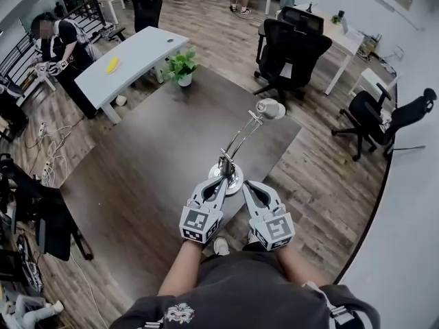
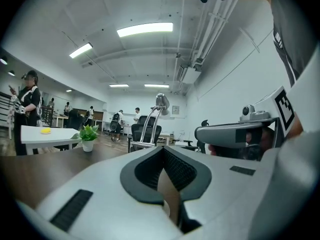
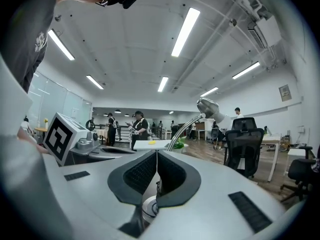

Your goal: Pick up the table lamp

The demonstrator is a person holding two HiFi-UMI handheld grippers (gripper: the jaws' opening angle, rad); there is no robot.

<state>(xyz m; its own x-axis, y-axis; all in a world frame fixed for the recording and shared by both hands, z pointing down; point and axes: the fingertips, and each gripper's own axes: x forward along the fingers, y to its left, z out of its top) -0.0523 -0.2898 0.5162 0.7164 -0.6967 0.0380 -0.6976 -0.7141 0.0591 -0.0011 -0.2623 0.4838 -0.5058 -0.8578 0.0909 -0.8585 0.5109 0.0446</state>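
Table lamp [image 1: 241, 134] upright on dark bench [image 1: 151, 156] | our left tool [image 1: 219, 182] jaws together, tip at lamp base | our right tool [image 1: 247, 184] jaws together, just beside base

Dark grey short-sleeved T-shirt [image 1: 240, 290] (white floral print [image 1: 180, 314]); pale grey left gripper [image 1: 220, 182] and right gripper [image 1: 245, 184], each bearing a black-and-white marker cube [image 1: 199, 225].

This is an open-plan office: a long dark wooden bench [image 1: 130, 184] and a white desk [image 1: 134, 57] stand on a wood-plank floor [image 1: 329, 170], with black swivel office chairs [image 1: 295, 46] around them and a potted plant [image 1: 182, 67] at the bench's far edge. Strip lights [image 2: 145, 29] and exposed pipes [image 2: 186, 59] run across the white ceiling [image 2: 125, 9]. People [image 3: 137, 126] stand among more desks [image 1: 346, 40] beyond.
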